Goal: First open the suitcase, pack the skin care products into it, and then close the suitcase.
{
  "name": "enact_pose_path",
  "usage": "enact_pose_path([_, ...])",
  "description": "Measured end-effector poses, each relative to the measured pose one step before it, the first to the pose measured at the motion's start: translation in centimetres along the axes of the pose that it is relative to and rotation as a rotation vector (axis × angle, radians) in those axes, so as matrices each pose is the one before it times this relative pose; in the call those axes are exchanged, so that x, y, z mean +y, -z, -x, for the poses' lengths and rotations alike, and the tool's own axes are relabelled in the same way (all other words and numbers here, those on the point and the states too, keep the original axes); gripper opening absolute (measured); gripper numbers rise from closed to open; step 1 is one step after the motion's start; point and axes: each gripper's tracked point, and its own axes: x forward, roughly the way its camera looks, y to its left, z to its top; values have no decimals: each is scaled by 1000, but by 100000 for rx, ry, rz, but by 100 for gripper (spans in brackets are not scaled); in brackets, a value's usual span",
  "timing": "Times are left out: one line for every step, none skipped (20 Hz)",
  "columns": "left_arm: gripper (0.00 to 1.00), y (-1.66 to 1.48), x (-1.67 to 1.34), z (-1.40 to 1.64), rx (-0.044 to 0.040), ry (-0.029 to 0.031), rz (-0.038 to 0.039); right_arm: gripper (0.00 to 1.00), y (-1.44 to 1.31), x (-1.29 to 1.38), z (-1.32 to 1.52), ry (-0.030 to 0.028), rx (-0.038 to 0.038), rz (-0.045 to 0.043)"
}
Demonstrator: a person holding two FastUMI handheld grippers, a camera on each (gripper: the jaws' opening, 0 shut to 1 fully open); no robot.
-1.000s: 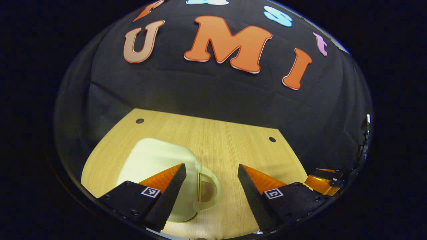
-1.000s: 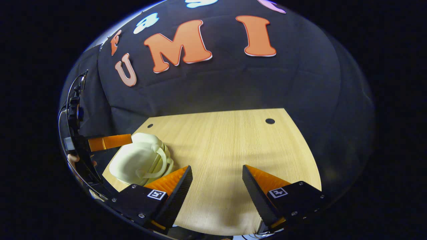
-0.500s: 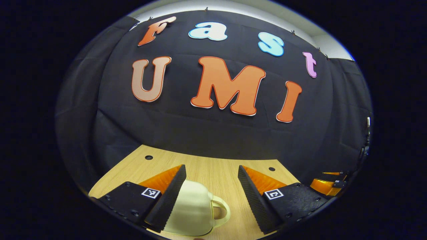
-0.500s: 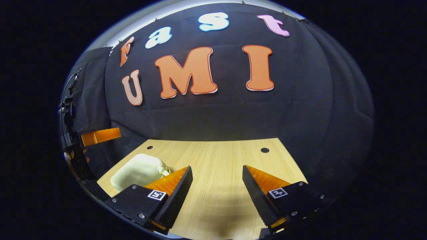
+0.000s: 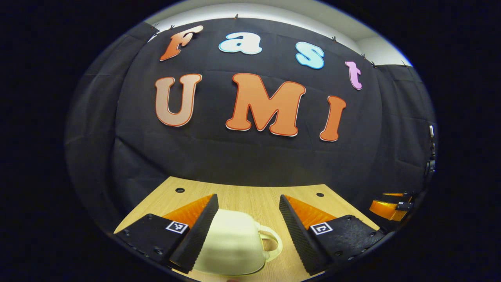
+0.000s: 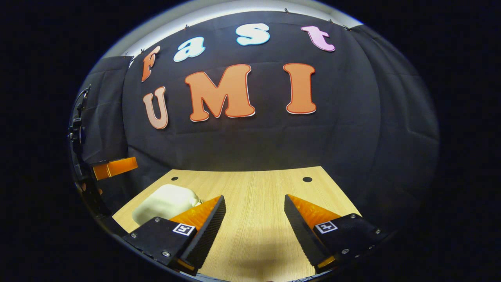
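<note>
Suitcase (image 5: 231, 246) lies shut on the table (image 5: 250, 199) between the wide-open left gripper (image 5: 246, 231); right gripper (image 6: 254, 231) gapes empty; careless grabbing at its handle (image 5: 272, 243) might shove it away

Black cloth wall (image 5: 250, 156) behind a light wooden table (image 6: 258, 196) — two holes.

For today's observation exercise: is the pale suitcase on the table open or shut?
Shut. The suitcase lies flat on the table, shell halves together, no contents showing.

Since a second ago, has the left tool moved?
Yes. The left tool tilted up: the table's holes sit lower, more wall shows, suitcase between its fingers.
</note>
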Motion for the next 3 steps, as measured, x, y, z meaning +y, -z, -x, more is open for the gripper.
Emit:
enact_pose_path([97, -780, 248, 133, -2030, -293, -330, 96, -174, 119, 305, 166, -287, 100])
enact_pose_path([97, -561, 282, 53, -1535, -584, -695, 96, -205, 53, 303, 439, -649, 139])
enact_pose_path([97, -559, 179, 100, -1633, -603, -877, 96, -271, -137, 171, 627, -793, 225])
